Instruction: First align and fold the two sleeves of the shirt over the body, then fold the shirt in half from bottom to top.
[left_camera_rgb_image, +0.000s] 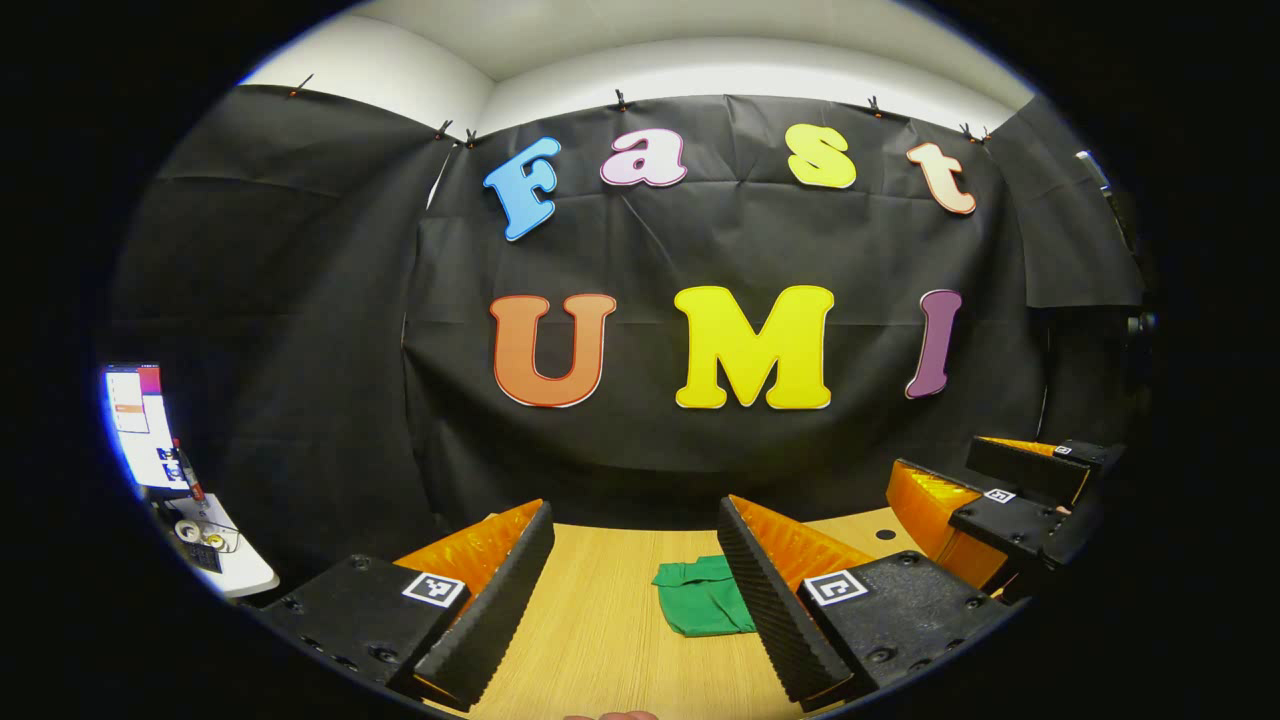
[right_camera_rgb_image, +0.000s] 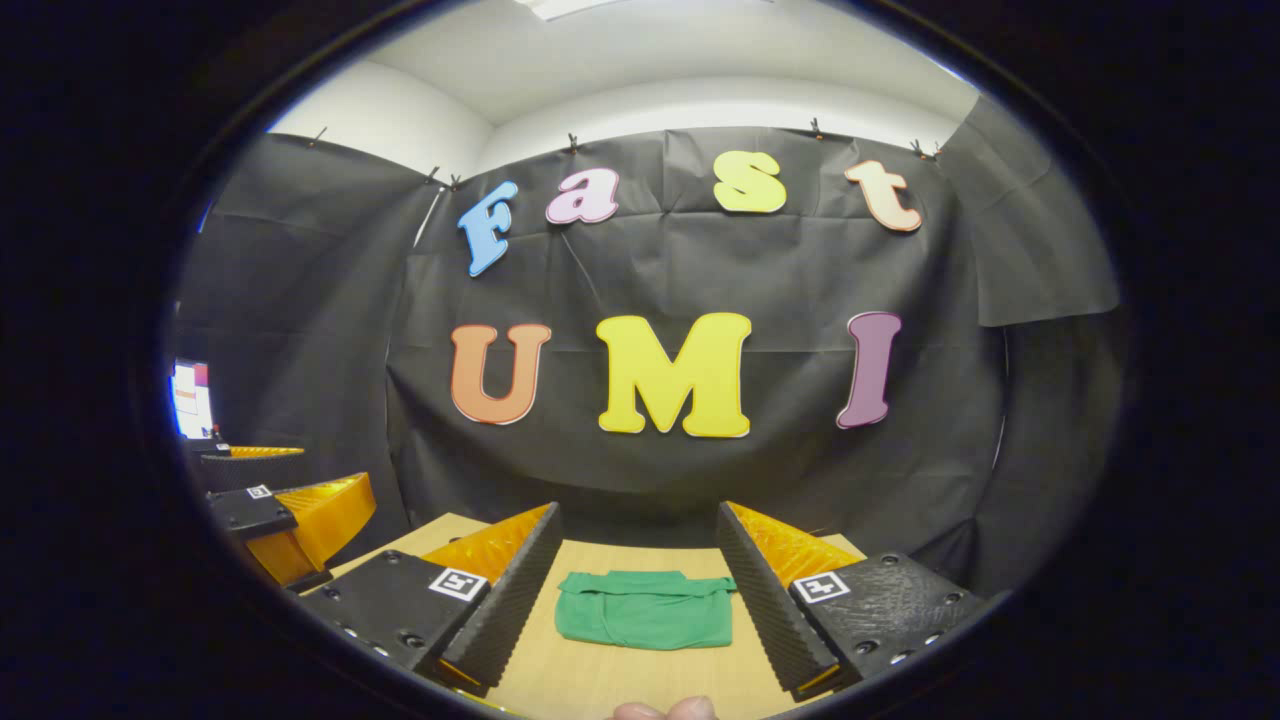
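Observation:
The green shirt (left_camera_rgb_image: 700, 597) lies folded into a small flat bundle on the wooden table (left_camera_rgb_image: 590, 640). In the left gripper view it sits ahead and a little right, partly hidden behind that gripper's right finger. My left gripper (left_camera_rgb_image: 635, 512) is open and holds nothing, raised above the table short of the shirt. In the right gripper view the shirt (right_camera_rgb_image: 645, 608) lies squarely ahead between the two fingers, untouched. My right gripper (right_camera_rgb_image: 638, 514) is open and empty too. Each gripper also appears in the other's view, the right gripper (left_camera_rgb_image: 1000, 495) at the right and the left gripper (right_camera_rgb_image: 285, 515) at the left.
A lit screen (left_camera_rgb_image: 140, 425) stands at the far left above a small white shelf (left_camera_rgb_image: 225, 570) with small items. The black cloth wall closes off the table's far edge. Bare wood (right_camera_rgb_image: 600, 675) lies in front of the shirt. A person's fingertips (right_camera_rgb_image: 665, 710) show at the bottom edge.

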